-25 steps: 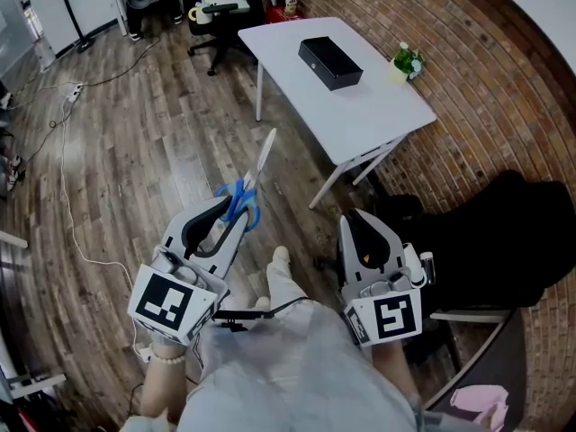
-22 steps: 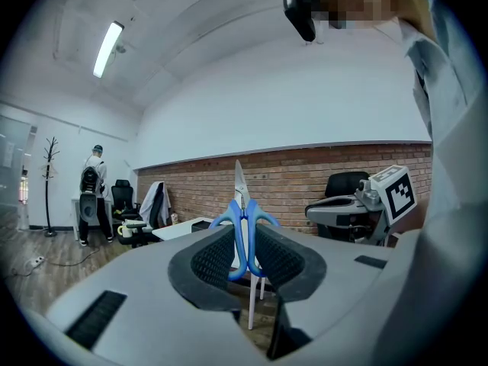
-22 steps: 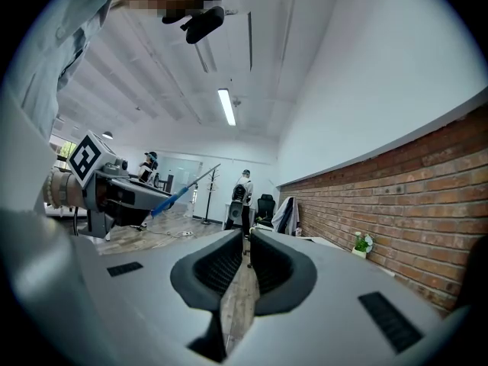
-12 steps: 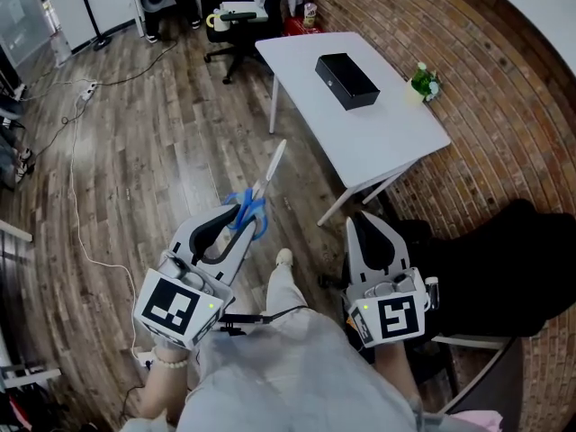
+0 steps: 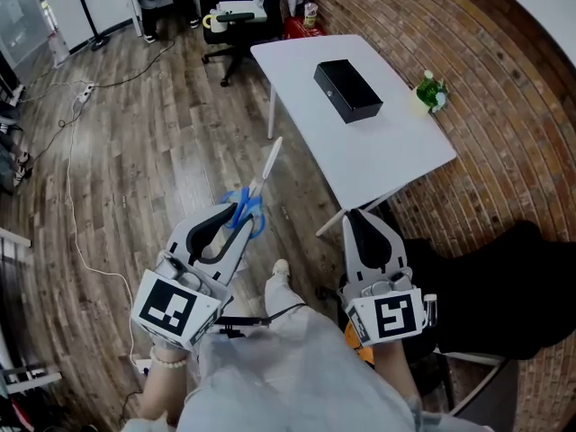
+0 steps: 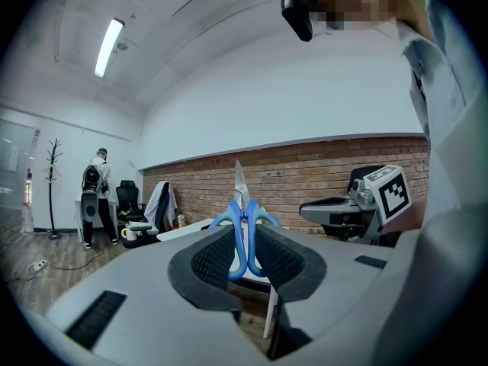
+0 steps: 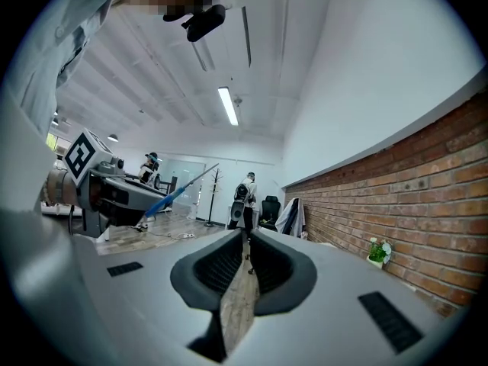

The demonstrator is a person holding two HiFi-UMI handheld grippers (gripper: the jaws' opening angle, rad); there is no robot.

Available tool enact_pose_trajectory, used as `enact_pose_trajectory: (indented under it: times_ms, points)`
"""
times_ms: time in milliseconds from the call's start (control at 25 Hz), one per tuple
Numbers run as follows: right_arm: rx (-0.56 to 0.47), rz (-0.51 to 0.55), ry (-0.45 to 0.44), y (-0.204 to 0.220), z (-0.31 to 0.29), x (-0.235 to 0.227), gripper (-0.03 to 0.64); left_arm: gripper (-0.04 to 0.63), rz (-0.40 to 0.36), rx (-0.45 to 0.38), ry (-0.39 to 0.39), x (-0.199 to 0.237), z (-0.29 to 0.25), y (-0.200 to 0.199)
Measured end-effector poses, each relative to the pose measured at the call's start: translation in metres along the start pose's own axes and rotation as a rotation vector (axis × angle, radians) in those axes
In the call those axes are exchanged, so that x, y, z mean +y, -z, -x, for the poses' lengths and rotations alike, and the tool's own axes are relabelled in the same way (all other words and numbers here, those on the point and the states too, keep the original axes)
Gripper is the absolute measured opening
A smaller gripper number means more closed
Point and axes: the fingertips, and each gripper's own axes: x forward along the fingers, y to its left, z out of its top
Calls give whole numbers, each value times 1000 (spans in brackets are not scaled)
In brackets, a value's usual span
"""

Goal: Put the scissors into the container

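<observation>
Seemingly mid-carry, the left hand-held gripper [image 5: 238, 220] grasps the blue-handled scissors [image 5: 256, 189], the right hand-held gripper [image 5: 364, 229] is clenched empty; next, reach the black container [image 5: 348, 90] well ahead on the worktop [image 5: 396, 151].

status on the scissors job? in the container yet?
Not yet. Done: scissors picked up, blue handles clamped in the left hand-held gripper. In hand: they hang over the wood floor, short of the white table. Left: reach the black container on it and put them in. Right hand-held gripper is shut, empty.
</observation>
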Motion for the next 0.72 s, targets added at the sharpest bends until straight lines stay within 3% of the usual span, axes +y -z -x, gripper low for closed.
enact_pose_trajectory:
  times_ms: [720]
  points:
    - [62,4,-103,19,-156,-105,60,94,19,51,-55,87,-155,-12]
